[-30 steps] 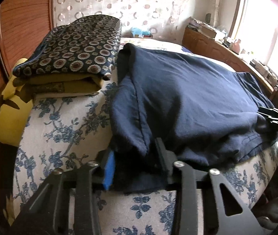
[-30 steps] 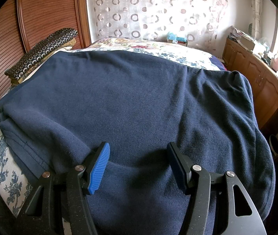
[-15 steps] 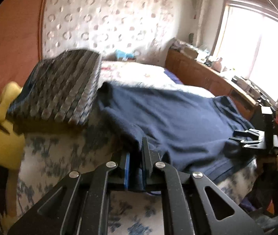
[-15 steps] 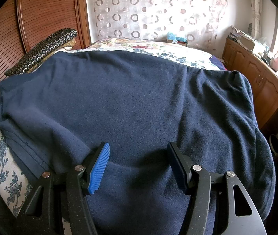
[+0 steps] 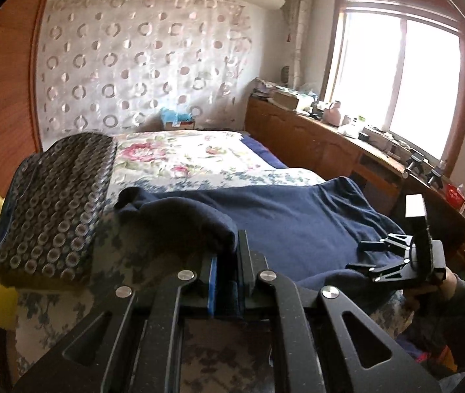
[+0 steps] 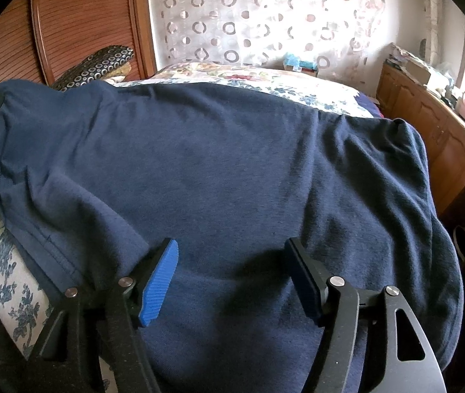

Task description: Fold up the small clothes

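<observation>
- Nearest in the left wrist view, the left gripper [image 5: 227, 281] is seen clenched, with a pinch of the navy garment [image 5: 281, 216] trapped between its blue pad and black pad.
- From that pinch the cloth is drawn up into a raised fold, lifted clear of the floral bedspread [image 5: 180, 160] beneath it.
- Nearest in the right wrist view, the right gripper [image 6: 232, 278] is held with its jaws wide apart over the garment's near hem; nothing is gripped, and whether the pads touch the fabric cannot be told.
- The rest of the garment is spread flat across the bed, reaching towards the wooden cabinet [image 6: 435, 137] on the right.
- The step in hand is judged to be the first fold: one side edge is raised by the left gripper while the other side is not yet taken.
- The next move is thought to call for the right gripper to be closed on the near hem, so that the lifted edge can be carried evenly across the body.
- Further off, a patterned cushion [image 5: 58, 206] is stacked by the headboard, just beside the lifted fold, and should be kept clear of the sweep.
</observation>
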A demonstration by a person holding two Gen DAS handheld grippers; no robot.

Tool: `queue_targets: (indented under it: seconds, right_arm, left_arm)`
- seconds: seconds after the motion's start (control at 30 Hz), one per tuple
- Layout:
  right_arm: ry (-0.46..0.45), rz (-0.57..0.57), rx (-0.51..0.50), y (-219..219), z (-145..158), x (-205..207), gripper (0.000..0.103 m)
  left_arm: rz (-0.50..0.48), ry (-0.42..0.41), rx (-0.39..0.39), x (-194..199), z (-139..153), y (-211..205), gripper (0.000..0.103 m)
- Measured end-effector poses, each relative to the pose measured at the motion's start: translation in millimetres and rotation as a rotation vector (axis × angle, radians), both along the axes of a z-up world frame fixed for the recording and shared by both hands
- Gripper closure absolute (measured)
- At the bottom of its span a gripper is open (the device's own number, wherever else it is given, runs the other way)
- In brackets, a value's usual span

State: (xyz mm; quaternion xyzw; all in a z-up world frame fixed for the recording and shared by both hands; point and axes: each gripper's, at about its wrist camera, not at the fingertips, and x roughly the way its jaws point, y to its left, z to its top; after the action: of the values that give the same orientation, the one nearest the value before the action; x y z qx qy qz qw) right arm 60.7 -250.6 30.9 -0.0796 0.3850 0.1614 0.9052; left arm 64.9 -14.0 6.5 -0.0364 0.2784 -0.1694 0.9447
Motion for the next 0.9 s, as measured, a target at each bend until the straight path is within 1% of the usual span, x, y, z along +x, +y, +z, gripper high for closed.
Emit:
queue_targets:
  seconds: [0.23, 0.43, 0.6, 0.73, 0.9]
  right_arm:
    - [0.004, 0.005, -0.010, 1.8, 0.3, -0.8, 0.029]
    - [0.007, 0.004, -0.016, -0.5, 5.3, -2.4, 0.029]
    - [-0.052, -0.002, 0.025, -13.1, 24.2, -19.4, 0.029]
    - [-0.109, -0.024, 0.026, -26.2, 41.8, -39.4, 0.029]
    - [-0.153, -0.079, 0.024, -50.7, 55.2, -59.4, 0.029]
  left_arm:
    - [-0.033, -0.031, 0.006, 3.3, 10.2, -16.9, 0.093]
    - [-0.068, -0.056, 0.004, 12.9, 21.6, -39.6, 0.093]
    - [-0.124, -0.073, 0.001, 19.8, 33.8, -66.8, 0.093]
    - [-0.184, -0.099, 0.008, 20.8, 47.9, -95.3, 0.093]
    - [-0.268, -0.117, 0.024, 18.9, 61.1, -133.9, 0.093]
